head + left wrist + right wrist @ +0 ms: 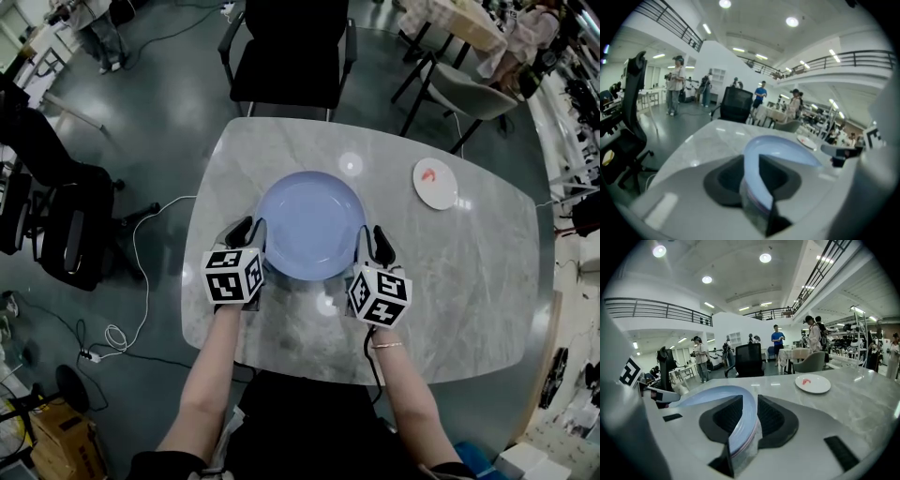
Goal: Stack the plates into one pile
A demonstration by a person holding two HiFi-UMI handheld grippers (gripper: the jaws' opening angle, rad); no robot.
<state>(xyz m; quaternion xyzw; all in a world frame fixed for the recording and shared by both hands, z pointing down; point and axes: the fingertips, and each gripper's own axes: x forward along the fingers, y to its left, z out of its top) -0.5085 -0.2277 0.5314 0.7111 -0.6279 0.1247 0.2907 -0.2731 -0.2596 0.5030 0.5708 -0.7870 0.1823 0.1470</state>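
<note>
The left gripper [246, 230] and right gripper [375, 239], nearest of all, are each clamping onto the rim of the large pale blue round plate [309, 225] from opposite sides, at the middle of the grey marble-patterned tabletop [469, 281]. The small white plate with a red mark [435, 183] is lying well apart, toward the far right. The hold is looking risky: each gripper is pinching only a thin, smooth edge, so if one hand is rising faster than the other, the blue plate may tilt, slip free and drop.
</note>
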